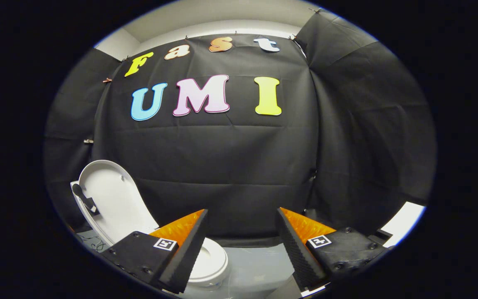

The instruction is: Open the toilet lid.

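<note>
The toilet lid (108, 195) stands raised, leaning back toward the booth's black wall (230, 166), its pale underside facing me. By my judgement it is fully open, so the job reads as done or nearly so. It sits off to the left of my jaws, up beyond my left finger (181, 253), and nothing of mine touches it. A small dark fitting (86, 202) sits on the lid's left edge; I cannot tell what it is for.

Below the lid, the seat (210, 259) lies flat on the bowl, its rounded front showing just past my left finger. The seat staying down while the lid is up fits the task, which asks for the lid alone.

My gripper (241, 249) holds its jaws spread wide, with nothing between them but grey floor (255, 265) and the lower wall cloth. I judge this wide, empty stance suits a moment when the lid needs no holding: it rests back on its own hinge and stays up by its lean.

Off beyond my right finger, a pale patch (407, 222) shows where the cloth ends.
</note>
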The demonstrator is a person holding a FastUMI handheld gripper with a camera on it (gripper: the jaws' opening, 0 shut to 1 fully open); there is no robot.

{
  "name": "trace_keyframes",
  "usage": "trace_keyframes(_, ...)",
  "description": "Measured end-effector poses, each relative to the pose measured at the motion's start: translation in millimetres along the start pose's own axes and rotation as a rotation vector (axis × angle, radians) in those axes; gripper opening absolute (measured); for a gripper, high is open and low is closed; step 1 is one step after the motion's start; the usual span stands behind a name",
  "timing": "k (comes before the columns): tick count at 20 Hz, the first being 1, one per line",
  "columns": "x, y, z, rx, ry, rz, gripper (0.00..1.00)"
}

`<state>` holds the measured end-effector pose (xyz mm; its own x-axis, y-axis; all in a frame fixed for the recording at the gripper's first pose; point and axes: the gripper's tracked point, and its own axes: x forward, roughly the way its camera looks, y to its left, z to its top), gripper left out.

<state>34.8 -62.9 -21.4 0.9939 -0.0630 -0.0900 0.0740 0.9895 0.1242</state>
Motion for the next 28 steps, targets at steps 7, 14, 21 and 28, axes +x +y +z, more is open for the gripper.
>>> trace_keyframes(7, -0.8, 2.6, 3.3, -0.025, 0.004, 0.035, 0.99)
trace_keyframes(14, -0.1, 3.9, 4.6, -0.010, 0.011, 0.041, 0.99)
trace_keyframes(21, 0.7, 3.0, 1.5, 0.024, 0.037, 0.053, 0.99)
trace_keyframes(28, -1.0, 5.1, 0.0, 0.033, 0.044, 0.062, 0.99)
